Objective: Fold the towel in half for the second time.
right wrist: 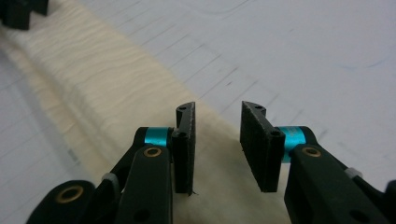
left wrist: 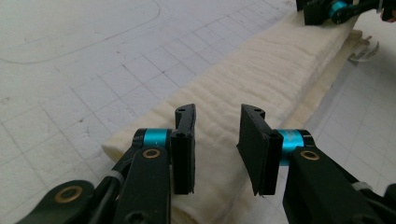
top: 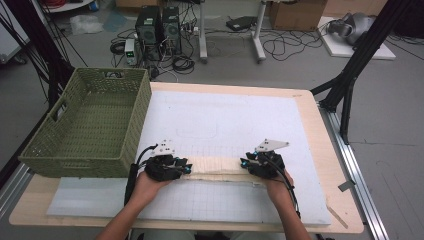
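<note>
White gridded mat on the bench (top: 320,150), green basket (top: 90,125) far left, folded cream cloth (top: 217,169) beneath both sets of fingers, left gripper (top: 186,167) fingers (left wrist: 184,140) parted over one end, right gripper (top: 245,162) fingers (right wrist: 186,140) parted over the other, gripping nothing.

Left gripper (top: 186,169): black body, grey three-cornered plate on top, and there's a black cable trailing back along the forearm.
Right gripper (top: 244,162): same black build, grey pointed plate above, dark cable running down the wrist.
Jaws, left gripper view: two flat black pads, each with a small screw hole at the tip.
Joints: bright teal collars behind each pad, brass-coloured rivets on the black link arms.
Ties: pale bands wrapped round the lower links, seen in both gripper views.
Arms: bare forearms, no sleeves in sight.
</note>
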`<state>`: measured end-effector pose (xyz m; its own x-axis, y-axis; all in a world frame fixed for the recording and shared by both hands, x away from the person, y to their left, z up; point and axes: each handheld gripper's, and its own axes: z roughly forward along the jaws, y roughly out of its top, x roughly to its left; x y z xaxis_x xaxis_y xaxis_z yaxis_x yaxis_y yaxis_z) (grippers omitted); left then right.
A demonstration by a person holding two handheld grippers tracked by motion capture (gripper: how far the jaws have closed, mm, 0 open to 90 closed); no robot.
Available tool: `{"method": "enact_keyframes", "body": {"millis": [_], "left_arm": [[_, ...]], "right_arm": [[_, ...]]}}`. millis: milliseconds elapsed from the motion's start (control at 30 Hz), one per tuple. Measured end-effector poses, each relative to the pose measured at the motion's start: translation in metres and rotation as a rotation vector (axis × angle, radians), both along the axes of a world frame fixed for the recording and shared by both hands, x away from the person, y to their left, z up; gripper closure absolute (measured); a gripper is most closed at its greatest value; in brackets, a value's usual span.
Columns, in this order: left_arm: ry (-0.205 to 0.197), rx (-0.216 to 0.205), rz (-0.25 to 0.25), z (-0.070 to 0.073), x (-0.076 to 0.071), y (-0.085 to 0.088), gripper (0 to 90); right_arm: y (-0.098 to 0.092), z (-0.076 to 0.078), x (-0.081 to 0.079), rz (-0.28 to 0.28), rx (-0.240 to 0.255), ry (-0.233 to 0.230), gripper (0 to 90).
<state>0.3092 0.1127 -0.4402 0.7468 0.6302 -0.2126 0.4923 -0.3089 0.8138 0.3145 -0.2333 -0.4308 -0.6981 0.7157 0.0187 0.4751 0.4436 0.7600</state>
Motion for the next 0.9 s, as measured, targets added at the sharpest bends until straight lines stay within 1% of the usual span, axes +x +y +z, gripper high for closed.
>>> {"method": "enact_keyframes", "body": {"millis": [67,167,233,267,300,333,400,533,600,633,667,700,767,800,833,867,900], "left_arm": [[-0.009,-0.018,0.007,0.002,-0.001,0.001,66.4],[-0.052,-0.060,0.025,0.008,-0.001,0.002,65.3],[-0.071,-0.078,0.037,0.009,0.001,0.000,63.5],[-0.070,-0.075,0.041,0.009,0.002,-0.001,63.1],[-0.065,-0.065,0.048,0.007,0.004,-0.002,62.7],[-0.053,-0.060,0.052,0.006,0.004,-0.003,62.8],[-0.044,-0.036,0.039,0.003,0.004,-0.006,63.1],[-0.034,0.003,0.010,-0.002,-0.002,-0.009,65.7],[-0.021,0.024,0.006,-0.006,-0.004,-0.009,67.6],[-0.017,0.045,-0.004,-0.007,-0.005,-0.009,68.8],[-0.016,0.053,-0.007,-0.008,-0.006,-0.009,69.4],[-0.016,0.056,-0.011,-0.008,-0.008,-0.009,69.7],[-0.019,0.072,-0.019,-0.008,-0.009,-0.009,70.4],[-0.019,0.075,-0.019,-0.008,-0.009,-0.009,70.7],[-0.020,0.075,-0.020,-0.008,-0.009,-0.009,70.8],[-0.018,0.068,-0.015,-0.009,-0.010,-0.009,70.8],[-0.019,0.071,-0.018,-0.009,-0.010,-0.009,70.9]], "right_arm": [[0.000,-0.002,-0.005,0.025,-0.003,-0.001,67.9],[-0.002,-0.005,-0.014,0.060,0.002,-0.006,68.6],[-0.001,-0.008,-0.019,0.094,-0.020,-0.003,69.7],[0.000,-0.011,-0.022,0.107,-0.039,0.001,70.0],[0.000,-0.013,-0.024,0.120,-0.039,0.001,71.4],[-0.001,-0.013,-0.026,0.126,-0.029,-0.003,72.1],[-0.003,-0.013,-0.029,0.141,-0.017,0.009,74.0],[-0.010,-0.013,-0.037,0.183,-0.008,0.007,74.7],[-0.013,-0.012,-0.039,0.181,-0.006,0.016,73.8],[-0.015,-0.011,-0.039,0.174,-0.002,0.020,72.3],[-0.016,-0.010,-0.040,0.161,0.004,0.015,70.8],[-0.017,-0.007,-0.041,0.146,0.024,0.005,69.7],[-0.018,-0.001,-0.040,0.102,0.067,-0.036,65.8],[-0.017,0.002,-0.039,0.081,0.077,-0.050,62.2],[-0.015,0.004,-0.037,0.053,0.076,-0.063,58.7],[-0.013,0.005,-0.035,0.022,0.065,-0.073,55.4],[-0.009,0.004,-0.033,0.002,0.052,-0.079,54.8]]}}
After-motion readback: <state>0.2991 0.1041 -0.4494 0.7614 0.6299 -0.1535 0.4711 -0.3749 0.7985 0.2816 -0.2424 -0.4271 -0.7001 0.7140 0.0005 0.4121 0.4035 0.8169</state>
